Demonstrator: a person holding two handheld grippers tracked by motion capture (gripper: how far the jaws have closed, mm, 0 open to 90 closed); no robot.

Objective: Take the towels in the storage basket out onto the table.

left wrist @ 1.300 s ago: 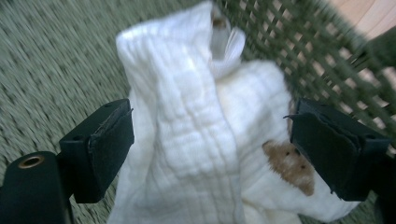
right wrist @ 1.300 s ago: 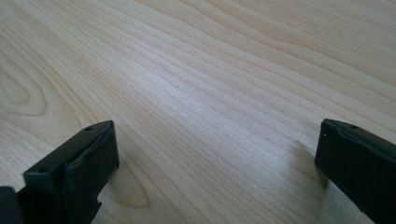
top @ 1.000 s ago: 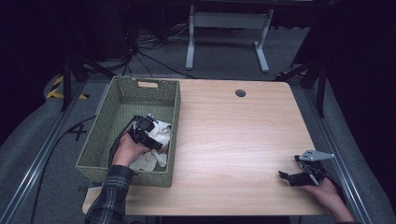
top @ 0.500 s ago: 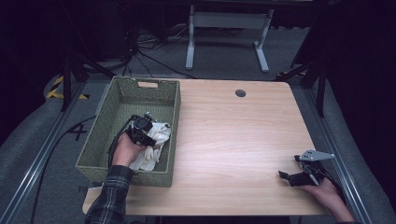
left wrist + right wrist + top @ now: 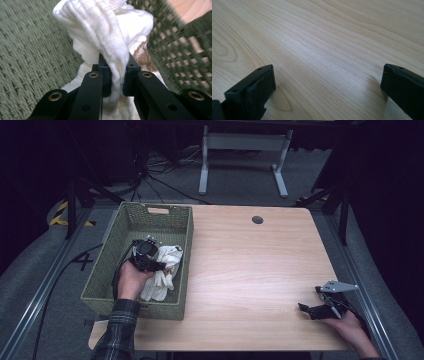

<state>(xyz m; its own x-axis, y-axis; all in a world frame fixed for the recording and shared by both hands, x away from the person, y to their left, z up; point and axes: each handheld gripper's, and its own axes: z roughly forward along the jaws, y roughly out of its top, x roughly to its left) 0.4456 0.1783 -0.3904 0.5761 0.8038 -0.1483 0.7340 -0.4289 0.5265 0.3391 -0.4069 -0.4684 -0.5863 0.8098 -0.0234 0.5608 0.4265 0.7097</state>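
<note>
1. Surface: one light wood-grain table, rounded corners, one dark round grommet hole near the far edge.
2. Room: dark, grey carpet floor; cables on the floor behind the table; one white metal stand beyond the far edge; yellow-black hazard tape at far left.
3. One green woven basket at the table's left end, handle slot in its far wall.
4. One white cloth, bunched, inside the basket against its right wall; brownish patch on it in the left gripper view.
5. Left gripper in the basket; jaws have just been closing, now pinched on a fold of the white cloth, pads pressing it.
6. Right gripper rests low at the table's near right corner, well apart from the basket; jaws wide apart, nothing between them, bare wood below.
7. Count: two grippers, two hands, one plaid sleeve on the left arm.
</note>
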